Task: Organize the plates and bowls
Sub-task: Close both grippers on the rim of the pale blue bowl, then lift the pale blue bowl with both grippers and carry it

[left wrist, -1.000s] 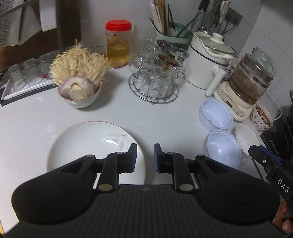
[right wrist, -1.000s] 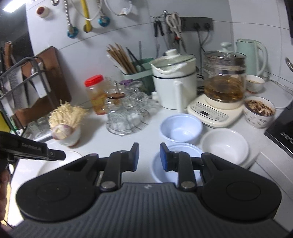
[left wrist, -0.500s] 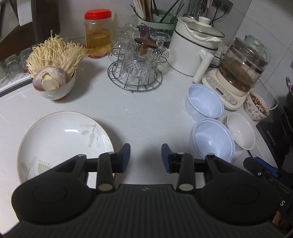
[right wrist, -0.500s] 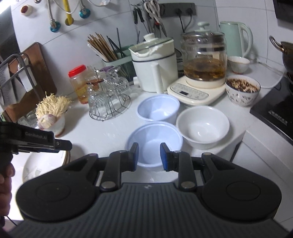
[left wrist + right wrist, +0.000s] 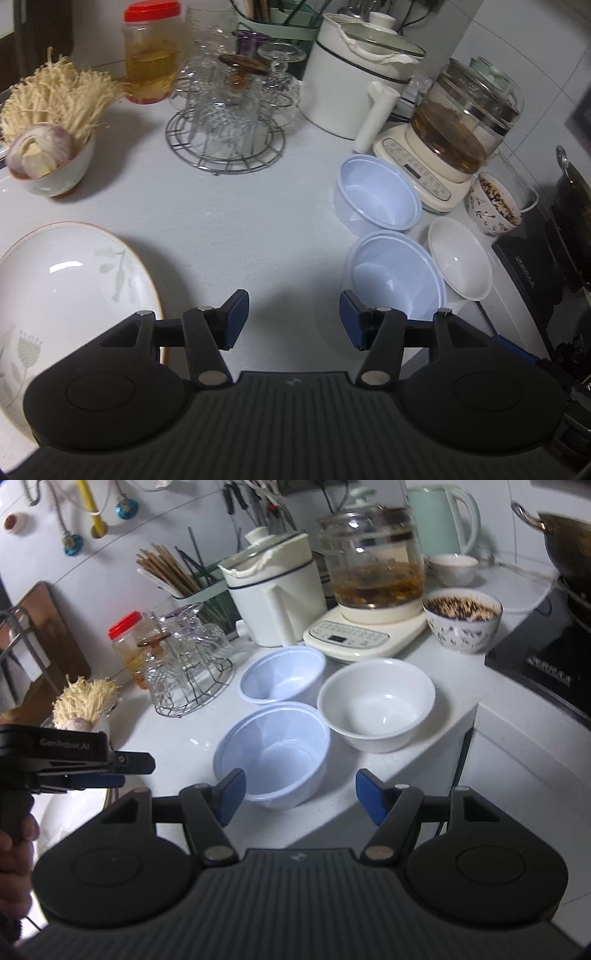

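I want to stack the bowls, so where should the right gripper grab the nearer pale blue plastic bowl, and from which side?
Grip the nearer blue bowl by its near rim, one finger inside and one outside, coming from the counter-edge side. It sits upright and empty, its thin lip faces the right gripper, whose jaws are opening with nothing between them. The white bowl crowds its right side.

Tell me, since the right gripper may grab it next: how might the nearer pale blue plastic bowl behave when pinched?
The nearer blue bowl looks thin-walled and translucent, so probably light, and its rim may flex. Its glossy surface could slip between the pads.
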{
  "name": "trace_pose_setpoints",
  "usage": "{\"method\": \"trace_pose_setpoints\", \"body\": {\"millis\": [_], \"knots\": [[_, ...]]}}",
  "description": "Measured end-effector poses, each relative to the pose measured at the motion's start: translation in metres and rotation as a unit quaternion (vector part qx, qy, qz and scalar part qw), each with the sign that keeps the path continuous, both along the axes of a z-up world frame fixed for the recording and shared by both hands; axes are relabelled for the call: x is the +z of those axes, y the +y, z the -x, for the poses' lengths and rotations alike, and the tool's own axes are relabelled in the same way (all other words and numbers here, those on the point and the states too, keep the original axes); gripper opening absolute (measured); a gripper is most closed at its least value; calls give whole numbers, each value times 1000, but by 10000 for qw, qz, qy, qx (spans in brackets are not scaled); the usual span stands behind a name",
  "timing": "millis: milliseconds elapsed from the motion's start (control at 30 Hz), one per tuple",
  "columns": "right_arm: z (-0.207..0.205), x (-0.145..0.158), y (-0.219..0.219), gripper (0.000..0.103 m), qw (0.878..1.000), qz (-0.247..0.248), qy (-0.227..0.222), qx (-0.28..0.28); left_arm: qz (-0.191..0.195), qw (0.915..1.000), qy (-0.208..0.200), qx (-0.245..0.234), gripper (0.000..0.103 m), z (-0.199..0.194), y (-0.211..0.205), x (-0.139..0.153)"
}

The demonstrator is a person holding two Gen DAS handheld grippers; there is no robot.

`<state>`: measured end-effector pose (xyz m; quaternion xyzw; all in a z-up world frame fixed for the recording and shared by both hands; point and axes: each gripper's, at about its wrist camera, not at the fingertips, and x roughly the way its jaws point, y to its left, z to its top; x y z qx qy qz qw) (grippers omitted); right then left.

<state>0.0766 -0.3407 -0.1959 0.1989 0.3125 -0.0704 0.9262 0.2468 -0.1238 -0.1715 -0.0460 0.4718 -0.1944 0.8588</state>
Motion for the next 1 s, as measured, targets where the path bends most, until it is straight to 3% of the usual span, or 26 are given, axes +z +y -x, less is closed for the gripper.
{"method": "trace_pose_setpoints", "body": {"millis": [167,233,700,800,967,1000], "knots": [[-7,-6,-8,58,9994,-329,65,-93,195,9997,53,-122,60,-11,-10,-6],[-8,-6,-12,46,9985,-525,12,-141,266,9995,126,-103,59,-14,-10,-10],[-38,-32,-32,30,9953,-868,258,-358,770,9934,755,-400,57,-36,-34,-53],[-44,-37,-33,26,9945,-950,293,-320,793,9925,792,-493,49,-38,-42,-57],[-50,-38,-32,16,9941,-1029,295,-193,782,9921,855,-480,23,-43,-46,-61],[-51,-38,-31,16,9939,-1048,293,-170,786,9921,852,-479,23,-44,-46,-61]]}}
